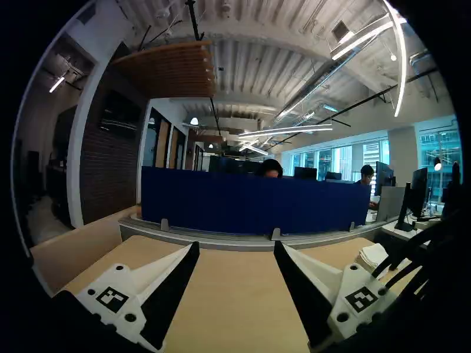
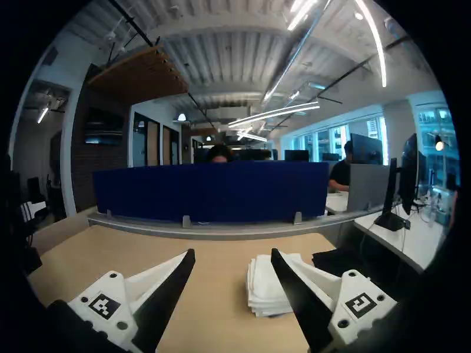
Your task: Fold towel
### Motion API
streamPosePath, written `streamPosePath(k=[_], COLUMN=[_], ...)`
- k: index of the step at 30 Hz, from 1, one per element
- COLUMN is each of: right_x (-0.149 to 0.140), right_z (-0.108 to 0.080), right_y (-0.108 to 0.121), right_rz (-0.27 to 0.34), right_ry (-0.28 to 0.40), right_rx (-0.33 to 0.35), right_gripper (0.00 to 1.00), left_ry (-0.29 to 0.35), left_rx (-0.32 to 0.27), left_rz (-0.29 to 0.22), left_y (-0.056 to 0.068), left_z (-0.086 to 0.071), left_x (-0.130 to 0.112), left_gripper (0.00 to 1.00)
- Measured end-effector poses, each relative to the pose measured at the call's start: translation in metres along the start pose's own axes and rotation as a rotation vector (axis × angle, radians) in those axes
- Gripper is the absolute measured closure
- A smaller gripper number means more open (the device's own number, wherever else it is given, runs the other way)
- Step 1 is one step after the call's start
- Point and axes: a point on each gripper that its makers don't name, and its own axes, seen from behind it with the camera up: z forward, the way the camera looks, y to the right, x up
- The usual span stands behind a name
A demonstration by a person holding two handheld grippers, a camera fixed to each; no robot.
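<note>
A pale wooden table (image 2: 221, 276) carries a stack of white towels (image 2: 260, 287).

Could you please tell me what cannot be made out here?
Right gripper view: the right gripper covers part of the towel stack; towel count unclear.
Left gripper view: dark cables cut off that stack's right side.
Right gripper view: a dark item beyond the stack is too dim to identify.

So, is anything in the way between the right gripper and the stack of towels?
Nothing visible. The right gripper is open over the table, and the folded white towels lie just ahead of it, partly behind one finger.
</note>
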Motion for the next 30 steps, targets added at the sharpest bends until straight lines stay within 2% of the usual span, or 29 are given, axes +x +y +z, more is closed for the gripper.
streamPosePath(k=[6,12,17,24,30], right_x=[0.008,0.008,0.003,-0.003,-0.008], right_z=[-0.002,-0.002,0.005,0.017,0.029], right_y=[-0.009,-0.019,-0.03,-0.039,-0.047], right_rz=[-0.006,-0.03,-0.027,-0.036,-0.102], right_ry=[0.004,-0.009,-0.027,-0.048,-0.059], right_rx=[0.003,0.019,0.035,0.043,0.046], right_gripper=[0.0,0.0,0.0,0.0,0.0], left_ry=[-0.022,-0.045,-0.027,0.009,0.031], left_rx=[0.006,0.021,0.025,0.076,0.099], left_rz=[0.01,0.061,0.062,0.053,0.054], left_y=[-0.002,-0.003,-0.002,-0.02,-0.036], left_z=[0.003,0.008,0.012,0.018,0.019], left_x=[-0.011,-0.033,-0.049,-0.066,-0.088], left_gripper=[0.06,0.06,0.06,0.06,0.06])
